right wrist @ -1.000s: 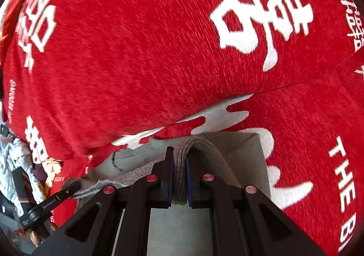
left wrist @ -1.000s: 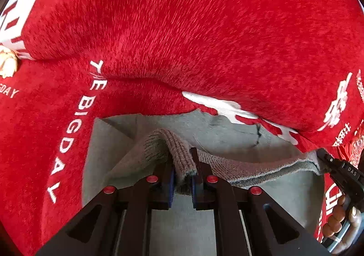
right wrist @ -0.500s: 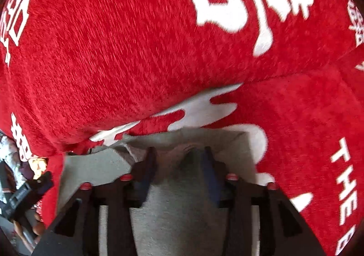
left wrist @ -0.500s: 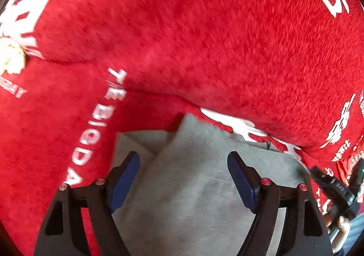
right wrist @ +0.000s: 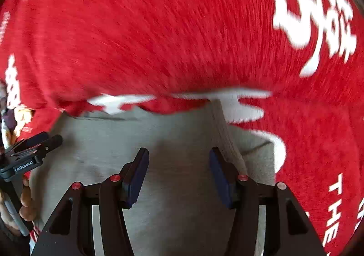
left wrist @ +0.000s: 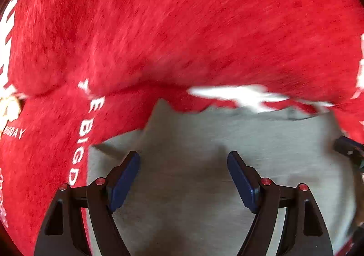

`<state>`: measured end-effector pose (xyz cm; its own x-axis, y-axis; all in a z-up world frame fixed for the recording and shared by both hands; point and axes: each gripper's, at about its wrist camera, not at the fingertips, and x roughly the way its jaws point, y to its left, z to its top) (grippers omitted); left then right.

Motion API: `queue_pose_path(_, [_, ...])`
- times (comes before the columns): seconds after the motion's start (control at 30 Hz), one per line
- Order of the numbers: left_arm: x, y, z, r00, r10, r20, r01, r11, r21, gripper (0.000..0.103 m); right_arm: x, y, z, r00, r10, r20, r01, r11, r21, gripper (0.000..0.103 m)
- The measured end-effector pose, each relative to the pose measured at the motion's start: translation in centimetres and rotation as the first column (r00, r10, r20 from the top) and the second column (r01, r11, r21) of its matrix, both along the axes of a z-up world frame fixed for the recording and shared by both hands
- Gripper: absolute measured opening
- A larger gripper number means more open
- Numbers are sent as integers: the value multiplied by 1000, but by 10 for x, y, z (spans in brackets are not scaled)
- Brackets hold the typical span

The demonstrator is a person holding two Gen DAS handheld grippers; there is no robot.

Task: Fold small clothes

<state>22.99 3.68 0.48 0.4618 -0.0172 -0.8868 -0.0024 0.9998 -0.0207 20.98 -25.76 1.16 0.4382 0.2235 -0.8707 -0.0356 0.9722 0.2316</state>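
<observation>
A plush red blanket [left wrist: 182, 28] fills most of what I see through both wrist cameras. Its pile is fuzzy and brushed, printed with white block letters and large white characters [right wrist: 311, 17], and it bulges in a rounded fold from nine o'clock across to three o'clock. Below that fold, from the centre down to six o'clock, lies the gray garment [left wrist: 204, 142], a soft, matte, fine-knit piece spread flat on the blanket. In the right wrist view a ribbed band [right wrist: 227, 137] runs along its edge toward one o'clock, with a corner of cloth tucked just beyond.

My left gripper [left wrist: 183, 162] hangs over the garment with its dark blue rubber pads [left wrist: 124, 182] spread wide and nothing between them; those jaws have just been opening. My right gripper [right wrist: 178, 160] also stands apart over the gray cloth, not pinching it, and its jaws have just been opening further. The ribbed band sits just beside its right pad. At nine o'clock in the right view, my left hand [right wrist: 25, 206] grips a black handle.
</observation>
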Motion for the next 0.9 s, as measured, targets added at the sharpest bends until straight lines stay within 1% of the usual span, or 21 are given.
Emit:
queue_pose_path(0.03, [0,5,-4,1000,7,-4,-7,1000,-3,80,3,-6,-7,1000,-15,-18,15,1000,4,58])
queue_pose_path(0.07, [-1,10,-7,1000,9,-2,-9,1000,-9,80,4,-11,-10,1000,-24,-12,24,1000,16,58])
queue_pose_path(0.13, [-1,23,-9,999,54,4,-54,998,32,80,2,-17,-11,999,-35,10,35,999,26,53])
queue_pose_path(0.17, [-1,28,-12,998,65,-9,-65,998,23,80,1,-19,-11,999,-42,14,42,999,22,50])
queue_pose_path(0.2, [-1,39,-13,996,80,-28,-81,996,-24,80,0,-19,-11,999,-45,14,45,999,22,50])
queue_pose_path(0.23, [-4,43,-11,995,101,-26,-102,994,-28,80,-1,-19,-10,999,-47,15,47,999,11,49])
queue_pose_path(0.27, [-8,45,-6,993,121,-12,-121,993,-11,80,-4,-17,-6,998,-51,20,51,999,-16,50])
queue_pose_path(0.3, [-17,46,2,992,127,17,-127,992,7,80,-10,-13,1,997,-62,41,65,995,-77,52])
queue_pose_path(0.37, [-36,41,16,994,100,53,-100,995,-1,80,-28,-3,18,993,-46,104,63,984,-166,53])
queue_pose_path(0.4, [-51,36,23,994,77,78,-75,997,-30,80,-43,4,27,991,-12,130,34,985,-171,54])
queue_pose_path(0.47, [-76,21,31,995,23,99,-17,998,-60,80,-69,16,36,987,51,155,-29,990,-141,62])
queue_pose_path(0.5, [-92,8,30,994,-19,107,25,998,-53,80,-77,21,36,985,76,154,-55,989,-136,63])
queue_pose_path(0.57, [-108,-6,27,992,-61,110,63,998,-17,80,-97,32,31,983,127,133,-107,983,-151,63])
queue_pose_path(0.6, [-116,-10,22,991,-71,109,71,997,3,80,-102,32,26,983,133,126,-111,980,-162,63])
queue_pose_path(0.67, [-124,-7,8,995,-60,84,58,998,29,82,-109,24,14,989,109,104,-86,975,-203,62])
queue_pose_path(0.7, [-129,-1,5,994,-50,94,49,999,16,84,-114,14,10,989,89,115,-63,976,-206,62])
queue_pose_path(0.77, [-137,13,7,995,-15,104,17,1000,-23,85,-121,-2,11,988,51,145,-22,981,-190,63])
queue_pose_path(0.8, [-141,19,10,995,2,95,2,999,-39,85,-123,-10,12,992,10,127,17,977,-212,63])
queue_pose_path(0.83, [-148,23,14,995,15,95,-10,998,-54,85,-125,-16,15,993,-24,113,47,977,-206,68])
queue_pose_path(0.87, [-153,27,18,994,24,107,-17,998,-66,85,-129,-24,19,993,-74,94,90,980,-179,69])
queue_pose_path(0.9, [-160,28,21,993,27,118,-18,997,-71,85,-135,-27,24,992,-92,89,105,983,-151,69])
